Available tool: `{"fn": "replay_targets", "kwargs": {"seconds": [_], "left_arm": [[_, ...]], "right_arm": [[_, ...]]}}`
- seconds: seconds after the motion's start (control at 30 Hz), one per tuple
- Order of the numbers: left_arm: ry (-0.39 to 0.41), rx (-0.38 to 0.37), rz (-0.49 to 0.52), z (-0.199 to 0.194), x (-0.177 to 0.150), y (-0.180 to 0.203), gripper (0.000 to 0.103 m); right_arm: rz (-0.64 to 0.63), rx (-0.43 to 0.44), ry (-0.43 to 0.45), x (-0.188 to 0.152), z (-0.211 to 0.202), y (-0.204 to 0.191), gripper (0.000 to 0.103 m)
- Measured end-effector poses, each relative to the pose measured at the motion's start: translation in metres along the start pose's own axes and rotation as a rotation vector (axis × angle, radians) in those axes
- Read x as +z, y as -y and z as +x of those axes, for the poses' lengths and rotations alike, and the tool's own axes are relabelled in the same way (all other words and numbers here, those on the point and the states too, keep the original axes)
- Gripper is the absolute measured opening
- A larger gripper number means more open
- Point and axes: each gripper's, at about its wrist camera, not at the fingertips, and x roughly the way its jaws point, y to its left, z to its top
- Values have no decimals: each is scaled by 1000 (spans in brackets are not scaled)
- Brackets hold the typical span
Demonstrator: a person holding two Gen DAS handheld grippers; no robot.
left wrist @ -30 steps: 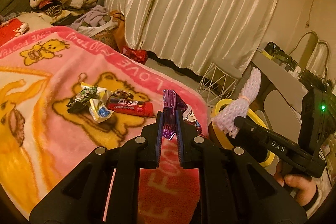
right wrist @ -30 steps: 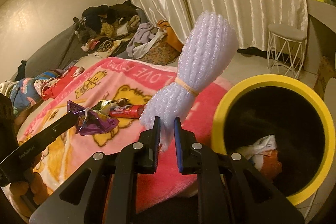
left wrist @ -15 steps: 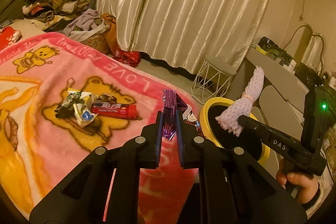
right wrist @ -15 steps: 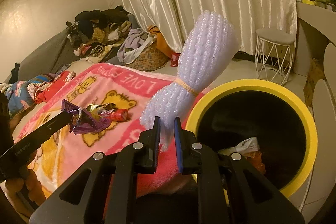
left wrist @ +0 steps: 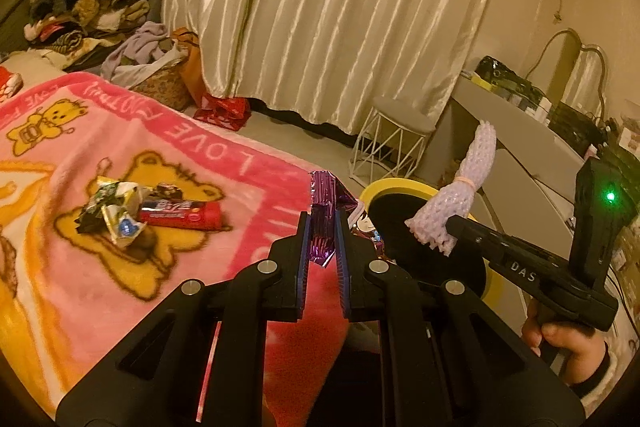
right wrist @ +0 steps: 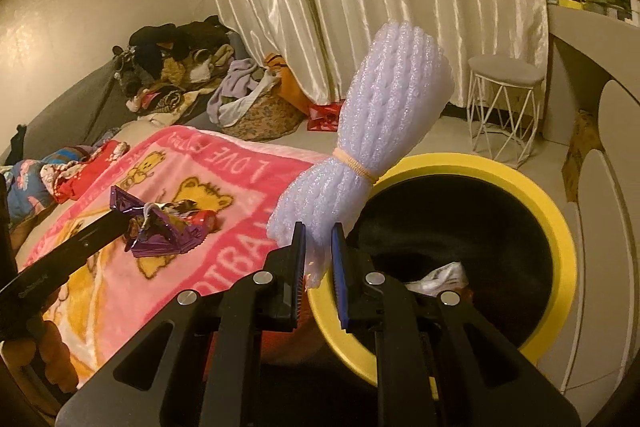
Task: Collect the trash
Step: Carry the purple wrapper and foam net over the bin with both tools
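My left gripper is shut on a crumpled purple foil wrapper, held over the bed's edge beside the yellow-rimmed black bin. In the right wrist view that same purple wrapper hangs at the left. My right gripper is shut on a white foam net bundle tied with a rubber band; it stands up over the near rim of the bin. The bundle hangs over the bin's mouth in the left wrist view. More wrappers and a red packet lie on the pink bear blanket.
Inside the bin lies white crumpled rubbish. A white wire stool stands by the curtain. A basket and clothes pile sit at the bed's far side. A desk runs along the right. A hand holds the right gripper.
Both grippers have moved right, away from the blanket's middle towards the bin, each keeping its hold. The bin has come nearer the centre in the right wrist view.
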Motion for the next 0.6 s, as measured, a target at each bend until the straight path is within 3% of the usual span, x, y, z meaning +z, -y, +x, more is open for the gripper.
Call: {"fn": "replay_targets", "kwargs": {"seconds": [0.6], "left_arm": [[-23, -61, 77, 21, -1, 47, 7]], "right_arm": [[66, -92, 1, 0, -4, 42, 13]]}}
